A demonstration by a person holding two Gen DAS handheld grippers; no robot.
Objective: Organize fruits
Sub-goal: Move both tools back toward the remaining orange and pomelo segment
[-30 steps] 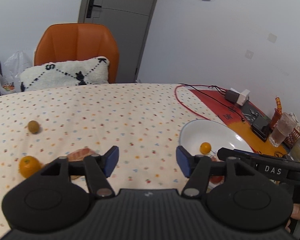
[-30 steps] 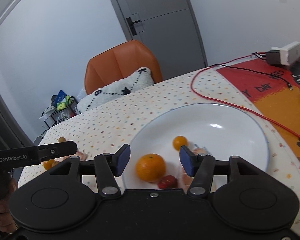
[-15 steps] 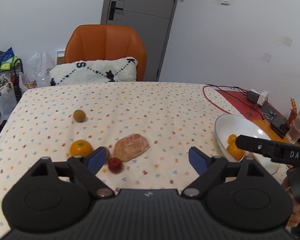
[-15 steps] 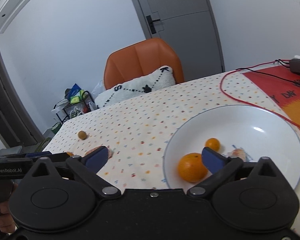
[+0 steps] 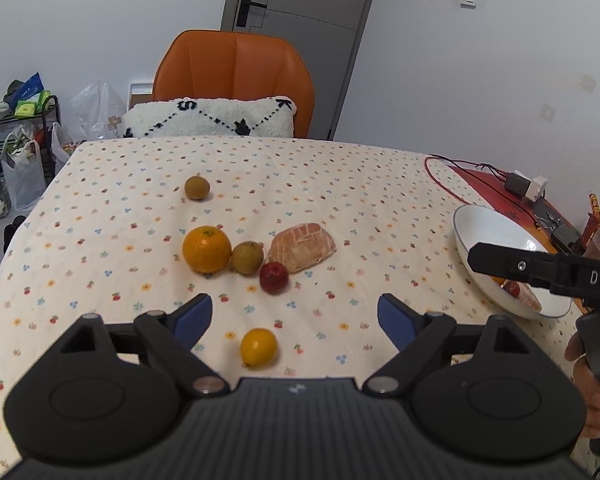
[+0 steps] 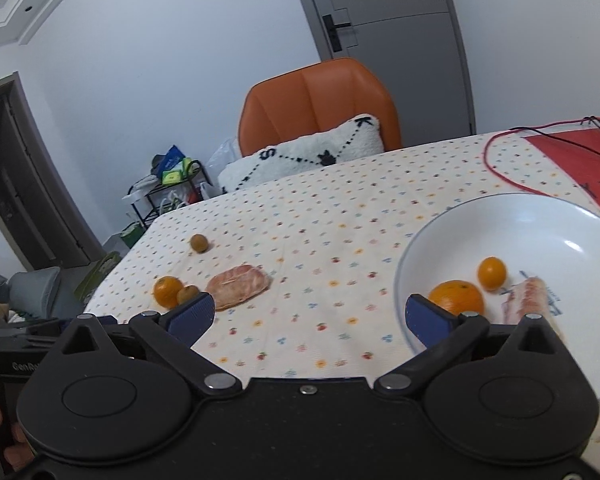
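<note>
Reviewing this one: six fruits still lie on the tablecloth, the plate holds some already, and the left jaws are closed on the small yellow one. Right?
Not quite. The left gripper has its jaws open; the small yellow fruit lies free on the tablecloth between them, as the left wrist view shows. Six fruits are still out, and the plate holds some.

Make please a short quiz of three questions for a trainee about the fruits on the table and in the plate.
1. True or false: the left gripper holds a fruit.
2. Which fruit lies nearest the left gripper? A) small yellow citrus B) red fruit C) big orange
3. How many round orange fruits lie in the white plate?

Key
1. False; its jaws stand open, holding nothing.
2. A
3. Two: an orange and a small citrus.
</note>
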